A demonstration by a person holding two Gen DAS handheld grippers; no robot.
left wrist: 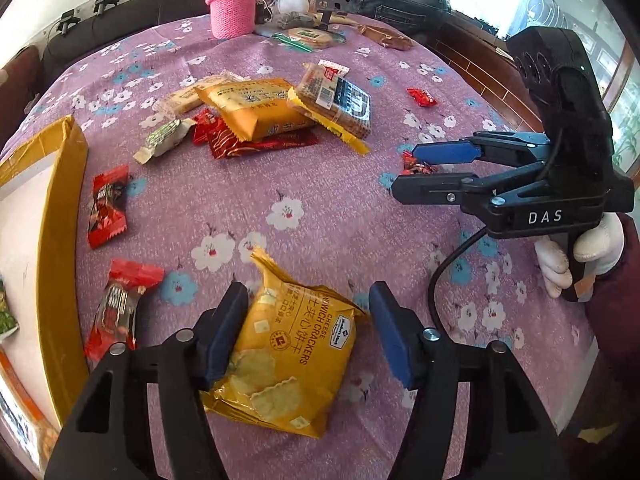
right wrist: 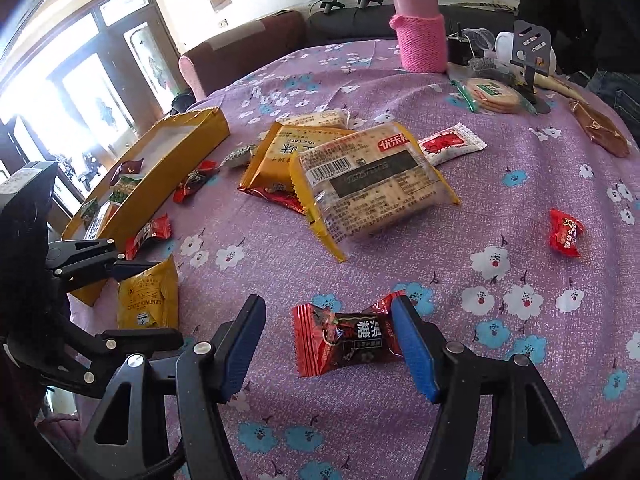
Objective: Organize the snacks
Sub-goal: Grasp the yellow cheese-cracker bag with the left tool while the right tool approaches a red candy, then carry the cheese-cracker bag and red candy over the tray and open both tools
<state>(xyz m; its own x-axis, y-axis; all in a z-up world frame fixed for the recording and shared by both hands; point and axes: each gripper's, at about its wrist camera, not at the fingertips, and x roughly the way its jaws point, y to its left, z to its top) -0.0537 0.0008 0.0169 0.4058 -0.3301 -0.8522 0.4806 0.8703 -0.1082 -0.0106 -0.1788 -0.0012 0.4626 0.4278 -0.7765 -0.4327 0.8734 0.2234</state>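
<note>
While both tools hang low over the purple floral tabletop (left wrist: 320,208), each has one snack lined up.

Left gripper (left wrist: 306,334): fingers spread wide, pinching nothing. Yellow cheese sandwich cracker pack (left wrist: 280,356) lies flat between them, long axis running roughly away from the camera, its left edge touching or just under the left pad, the right pad well clear of its right edge. Judged light, puffy foil pillow; film slick, crackers inside brittle. Best taken across the narrow width at mid-body, gentle squeeze only; crimped ends would likely slide out.

Right gripper (right wrist: 328,340): fingers also spread, nothing pinched. Red brown-sugar candy (right wrist: 344,340) lies on the cloth between them, one twisted end touching or just beside the right pad, left pad apart from it. Judged very light, with a small hard core and floppy wrapper ends; hold the dark middle, not the red frills.

Yellow-walled cardboard tray (right wrist: 176,160) sits at the left tabletop edge, already holding a few small packets, the likely drop point. Cracker pack lies just beside its wall; candy is well apart from it.

Remaining loose: central heap topped by a clear soda cracker pack (right wrist: 376,188), plus scattered red candies. Pink knit-sleeved flask (right wrist: 420,28) stands at the far side.
</note>
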